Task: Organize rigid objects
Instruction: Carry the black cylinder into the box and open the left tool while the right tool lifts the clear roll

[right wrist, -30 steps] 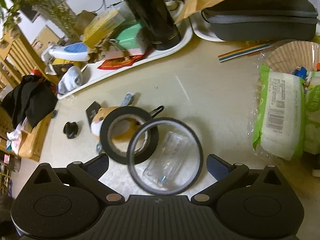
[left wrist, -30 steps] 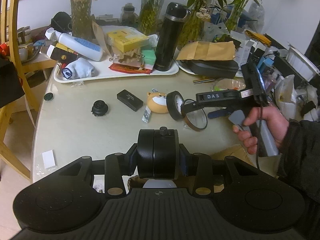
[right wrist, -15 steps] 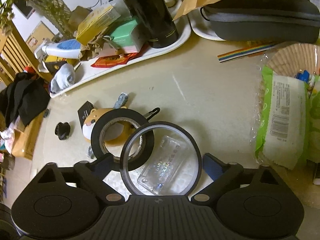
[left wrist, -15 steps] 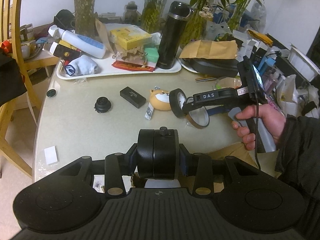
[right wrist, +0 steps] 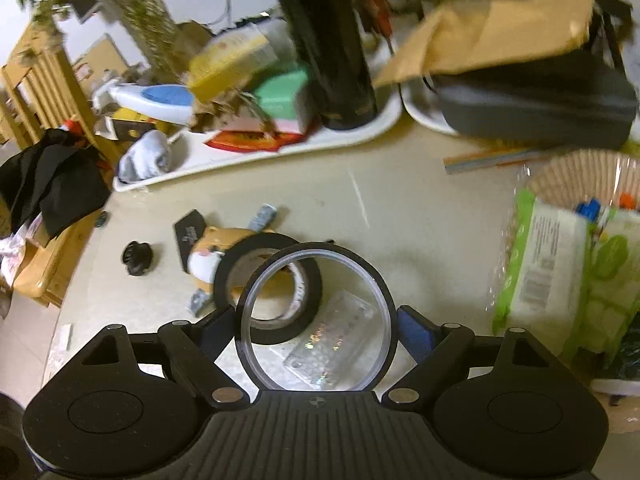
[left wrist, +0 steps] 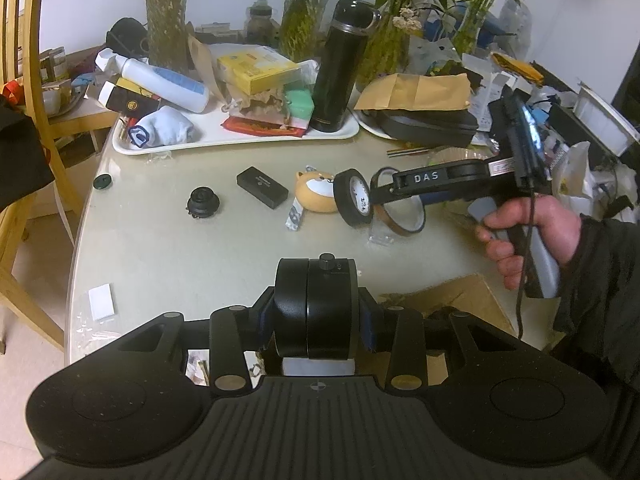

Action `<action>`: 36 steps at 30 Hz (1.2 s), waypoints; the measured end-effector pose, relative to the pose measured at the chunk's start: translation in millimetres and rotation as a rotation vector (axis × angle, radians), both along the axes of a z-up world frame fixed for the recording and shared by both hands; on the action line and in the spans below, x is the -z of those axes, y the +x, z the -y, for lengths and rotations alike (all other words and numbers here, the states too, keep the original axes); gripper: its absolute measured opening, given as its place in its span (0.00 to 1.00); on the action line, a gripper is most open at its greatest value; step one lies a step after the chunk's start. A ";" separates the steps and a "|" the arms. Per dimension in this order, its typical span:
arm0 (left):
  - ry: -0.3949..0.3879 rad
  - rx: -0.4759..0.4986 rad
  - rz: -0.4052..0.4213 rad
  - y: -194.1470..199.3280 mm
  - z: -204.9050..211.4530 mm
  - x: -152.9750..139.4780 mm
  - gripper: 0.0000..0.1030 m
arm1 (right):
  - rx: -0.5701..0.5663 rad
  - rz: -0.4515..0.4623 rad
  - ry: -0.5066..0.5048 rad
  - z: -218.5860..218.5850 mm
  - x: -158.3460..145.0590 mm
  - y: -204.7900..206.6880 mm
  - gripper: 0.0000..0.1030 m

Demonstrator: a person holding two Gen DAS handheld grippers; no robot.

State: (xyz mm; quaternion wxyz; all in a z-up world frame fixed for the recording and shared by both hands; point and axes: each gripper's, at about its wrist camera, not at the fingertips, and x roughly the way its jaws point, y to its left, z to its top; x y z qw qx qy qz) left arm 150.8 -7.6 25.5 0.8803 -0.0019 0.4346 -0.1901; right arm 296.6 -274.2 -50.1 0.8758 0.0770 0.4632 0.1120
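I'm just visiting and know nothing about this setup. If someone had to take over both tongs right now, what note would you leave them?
Left tongs: shut on a black round puck with a small top knob, above the near table edge.
Right tongs: just been closing on the thin clear-walled tape ring, which sits between the pads; the grip looks made.
Loose on the beige table: black tape roll, orange dog-faced toy, small black box, black ribbed knob.
Done: both tongs loaded.
Left: place both, probably near the white tray, then gather the rest.
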 end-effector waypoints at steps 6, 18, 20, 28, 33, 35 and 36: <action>0.010 0.012 0.006 -7.8 4.6 -1.6 0.38 | -0.045 0.063 -0.025 -4.3 -23.6 -20.9 0.85; 0.022 0.045 0.020 -21.1 13.9 -6.4 0.38 | -0.122 0.161 -0.029 -7.1 -58.4 -76.9 0.85; 0.023 0.047 0.021 -24.0 15.4 -7.0 0.38 | -0.129 0.169 -0.024 -7.9 -62.0 -86.9 0.85; 0.039 0.068 0.017 -39.8 23.2 -4.7 0.38 | -0.154 0.179 -0.016 -8.9 -69.0 -122.1 0.85; 0.052 0.074 0.004 -48.5 28.2 1.7 0.38 | -0.165 0.167 -0.013 -10.5 -68.6 -143.0 0.85; 0.057 0.076 -0.006 -52.2 30.1 5.9 0.38 | -0.179 0.168 -0.016 -12.8 -68.9 -151.5 0.85; 0.061 0.076 -0.011 -54.2 30.7 8.1 0.38 | -0.187 0.168 -0.017 -14.1 -68.8 -155.5 0.85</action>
